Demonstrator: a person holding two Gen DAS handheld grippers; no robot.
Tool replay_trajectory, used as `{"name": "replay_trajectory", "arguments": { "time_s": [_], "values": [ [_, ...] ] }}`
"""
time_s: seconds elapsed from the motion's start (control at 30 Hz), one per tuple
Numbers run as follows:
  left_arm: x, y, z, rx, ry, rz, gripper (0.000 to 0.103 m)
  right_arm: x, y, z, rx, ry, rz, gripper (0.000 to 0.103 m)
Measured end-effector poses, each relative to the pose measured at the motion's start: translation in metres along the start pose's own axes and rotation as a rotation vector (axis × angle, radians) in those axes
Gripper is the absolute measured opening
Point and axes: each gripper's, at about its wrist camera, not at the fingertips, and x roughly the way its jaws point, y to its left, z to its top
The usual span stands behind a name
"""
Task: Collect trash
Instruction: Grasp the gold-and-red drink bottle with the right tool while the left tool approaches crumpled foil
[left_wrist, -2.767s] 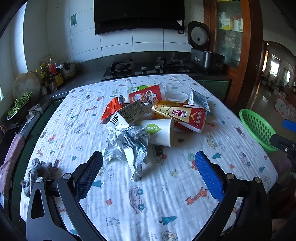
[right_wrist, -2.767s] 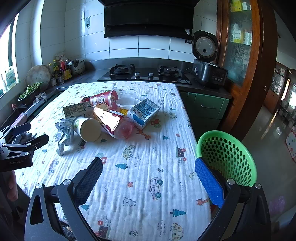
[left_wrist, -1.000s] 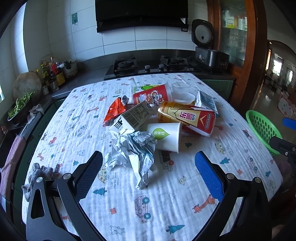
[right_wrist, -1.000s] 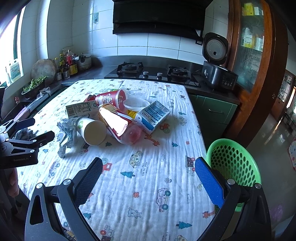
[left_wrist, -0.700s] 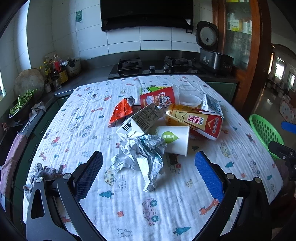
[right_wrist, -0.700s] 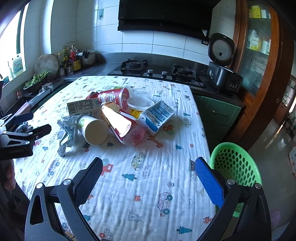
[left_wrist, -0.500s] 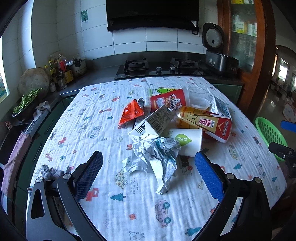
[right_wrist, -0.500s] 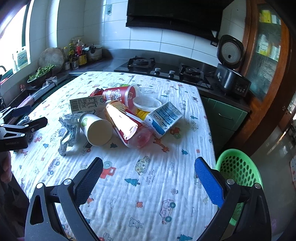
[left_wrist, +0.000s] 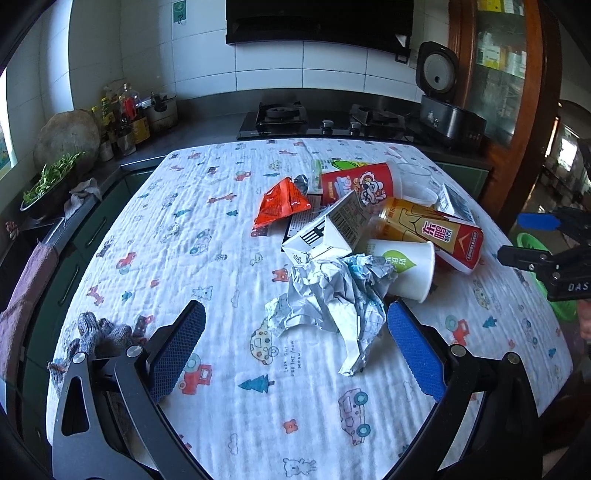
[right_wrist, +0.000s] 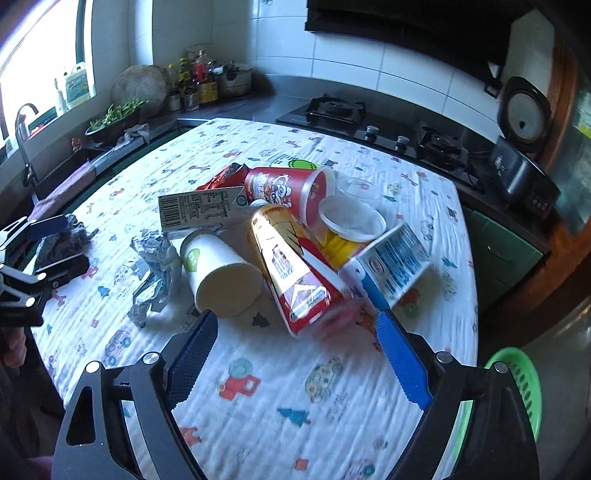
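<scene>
A heap of trash lies mid-table. It holds crumpled foil (left_wrist: 332, 302), a white paper cup (right_wrist: 221, 273), a red and gold drink carton (right_wrist: 295, 273), a white milk carton (left_wrist: 332, 229), a red noodle cup (right_wrist: 284, 188), an orange snack bag (left_wrist: 280, 203) and a blue-white carton (right_wrist: 391, 266). My left gripper (left_wrist: 295, 350) is open just short of the foil, whose loose tail reaches between its fingers without touching them. My right gripper (right_wrist: 297, 354) has its jaws closing. The drink carton's near end sits at its fingertips, untouched by the pads.
A green mesh basket (right_wrist: 517, 387) stands below the table's right edge. A grey glove (left_wrist: 96, 332) lies at the near left corner of the printed tablecloth (left_wrist: 184, 229). A stove and a rice cooker (left_wrist: 447, 110) line the counter behind.
Both grippers have moved in closer to the heap. The right one has swung left and rolled, its fingers stand narrower than before, and the basket has slid to the frame's right edge.
</scene>
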Motion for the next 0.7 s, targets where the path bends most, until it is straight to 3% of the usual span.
{"name": "replay_trajectory", "arguments": {
  "time_s": [0.2, 0.7],
  "values": [
    [0.007, 0.007, -0.003, -0.018, 0.017, -0.014, 0.092, 0.04, -0.001, 0.026, -0.063, 0.067, 0.039, 0.077],
    [0.032, -0.003, -0.006, -0.023, 0.06, -0.099, 0.088, 0.117, -0.015, 0.058, -0.082, 0.216, 0.123, 0.075]
  ]
}}
